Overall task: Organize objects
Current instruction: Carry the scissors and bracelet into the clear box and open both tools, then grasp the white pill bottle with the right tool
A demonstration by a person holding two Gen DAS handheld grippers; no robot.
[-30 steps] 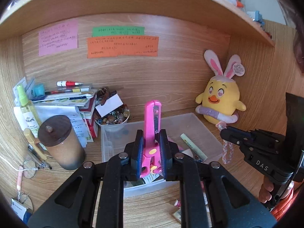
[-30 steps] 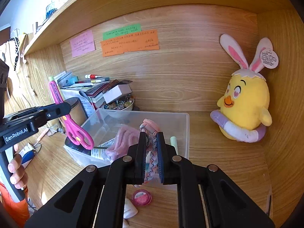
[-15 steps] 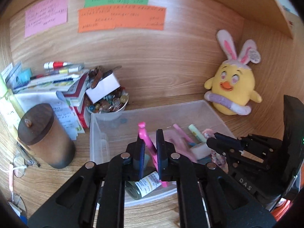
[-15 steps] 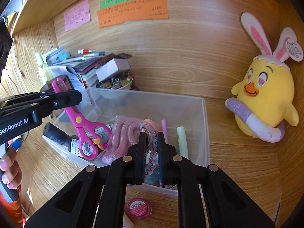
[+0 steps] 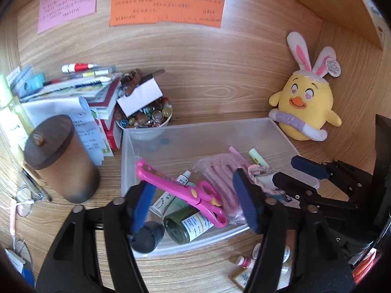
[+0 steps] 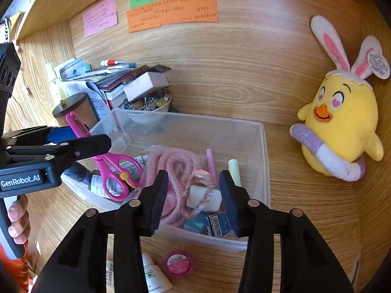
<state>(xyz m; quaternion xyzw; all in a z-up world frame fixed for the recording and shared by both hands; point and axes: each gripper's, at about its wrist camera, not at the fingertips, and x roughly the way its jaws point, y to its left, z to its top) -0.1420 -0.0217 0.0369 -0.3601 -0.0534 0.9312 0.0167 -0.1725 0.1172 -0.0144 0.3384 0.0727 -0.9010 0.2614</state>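
A clear plastic bin (image 5: pixel 202 128) (image 6: pixel 265 151) stands on the wooden desk. Pink scissors (image 5: pixel 185 191) (image 6: pixel 110 168) lie in it on a dark bottle (image 5: pixel 187 224), free of my left gripper (image 5: pixel 195 195), which is open just above them. My right gripper (image 6: pixel 193 193) is open over the bin's near right part; a braided pink cord with a white block (image 6: pixel 204 195) (image 5: pixel 259 174) lies between its fingers, loose in the bin. A bag of pink rope (image 6: pixel 171 166) (image 5: pixel 220 178), a pale green marker (image 6: pixel 233 171) and a blue box (image 6: pixel 217 223) also lie in the bin.
A yellow bunny-eared plush (image 6: pixel 342 127) (image 5: pixel 305 107) sits right of the bin. A brown lidded jar (image 5: pixel 61 161), stacked books (image 5: pixel 80 90) and a bowl of marbles (image 5: pixel 144 119) stand left. A pink round tin (image 6: pixel 178 263) and small tubes (image 5: pixel 244 261) lie in front.
Both grippers came down over the bin and opened. The scissors left the left gripper and the braided cord left the right one; both now lie in the bin.
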